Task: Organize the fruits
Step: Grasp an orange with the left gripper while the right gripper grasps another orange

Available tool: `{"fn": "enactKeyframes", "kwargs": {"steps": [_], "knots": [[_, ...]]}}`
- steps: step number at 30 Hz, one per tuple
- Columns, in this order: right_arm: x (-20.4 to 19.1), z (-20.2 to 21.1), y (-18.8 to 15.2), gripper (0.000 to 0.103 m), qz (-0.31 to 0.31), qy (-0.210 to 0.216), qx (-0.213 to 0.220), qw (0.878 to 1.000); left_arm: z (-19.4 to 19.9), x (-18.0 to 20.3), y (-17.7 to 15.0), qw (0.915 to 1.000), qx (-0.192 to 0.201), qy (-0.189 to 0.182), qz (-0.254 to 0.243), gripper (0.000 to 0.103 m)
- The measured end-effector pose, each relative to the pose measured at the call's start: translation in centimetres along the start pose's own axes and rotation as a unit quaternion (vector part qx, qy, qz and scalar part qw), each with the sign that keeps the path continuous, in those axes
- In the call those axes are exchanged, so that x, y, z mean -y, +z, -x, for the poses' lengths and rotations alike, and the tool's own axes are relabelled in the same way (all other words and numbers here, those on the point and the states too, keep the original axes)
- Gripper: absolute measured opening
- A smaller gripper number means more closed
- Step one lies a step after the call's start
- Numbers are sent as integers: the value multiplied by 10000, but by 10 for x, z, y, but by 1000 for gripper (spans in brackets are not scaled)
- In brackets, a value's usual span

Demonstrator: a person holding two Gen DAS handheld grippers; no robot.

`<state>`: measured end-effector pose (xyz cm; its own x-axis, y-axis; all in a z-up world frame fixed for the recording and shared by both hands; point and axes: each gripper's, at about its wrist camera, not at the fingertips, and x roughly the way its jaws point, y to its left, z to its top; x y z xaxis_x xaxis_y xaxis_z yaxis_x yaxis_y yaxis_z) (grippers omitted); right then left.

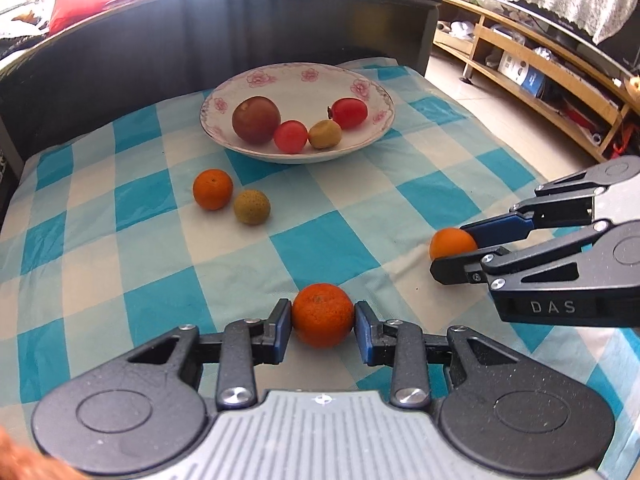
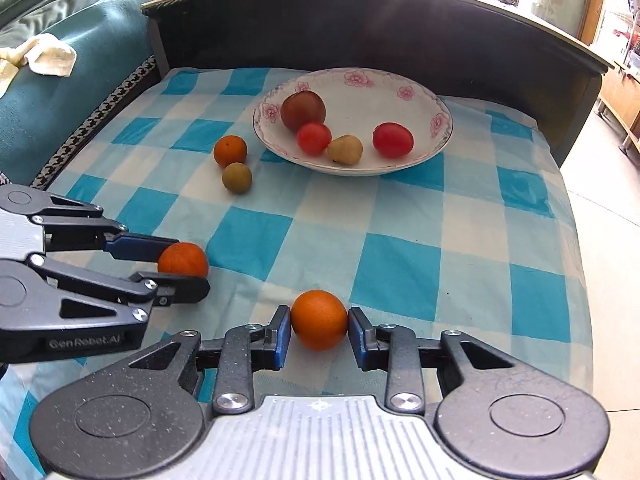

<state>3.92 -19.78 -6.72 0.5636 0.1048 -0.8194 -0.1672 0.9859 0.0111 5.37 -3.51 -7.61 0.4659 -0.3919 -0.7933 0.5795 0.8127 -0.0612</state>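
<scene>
Left wrist view: the left gripper [image 1: 322,322] has both blue pads pressed on an orange [image 1: 322,315] at the near edge of the checked cloth [image 1: 360,216].
Right wrist view: the right gripper [image 2: 319,326] is clamped on a second orange [image 2: 319,319], a pad touching each side.
Cross views: each gripper shows in the other's camera, the right gripper [image 1: 456,250] at the right edge with its orange [image 1: 452,243], the left gripper [image 2: 186,266] at the left edge with its orange [image 2: 183,259].
Loose fruit: a third orange [image 1: 213,189] and a greenish-brown fruit [image 1: 252,207] lie touching on the cloth, farther off, left of centre and near the bowl.
Bowl: a white flowered bowl [image 1: 296,80] sits at the far side of the cloth.
Bowl contents: a dark red-brown fruit [image 1: 256,120], two red fruits [image 1: 291,136] [image 1: 350,113] and a small yellowish-brown fruit [image 1: 325,134].
Backdrop: a dark board [image 1: 224,32] stands upright just behind the bowl.
Right side: wooden shelving [image 1: 532,64] beyond the cloth's right edge.
</scene>
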Motion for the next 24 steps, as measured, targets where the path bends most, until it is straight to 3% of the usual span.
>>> {"fn": "enactKeyframes", "kwargs": {"steps": [9,18,24], "knots": [[10,-1,-4,30,-110,154,128,9997,-4,10,-2,9998,-18,182,-125,44],[9,-5,-2,30,-54,213,128,9997,-5,12,0,9992,-98,372,95,49],[4,-4,-3,25,3,85,30,10000,-2,18,-2,9978,-132,623,168,44]]}}
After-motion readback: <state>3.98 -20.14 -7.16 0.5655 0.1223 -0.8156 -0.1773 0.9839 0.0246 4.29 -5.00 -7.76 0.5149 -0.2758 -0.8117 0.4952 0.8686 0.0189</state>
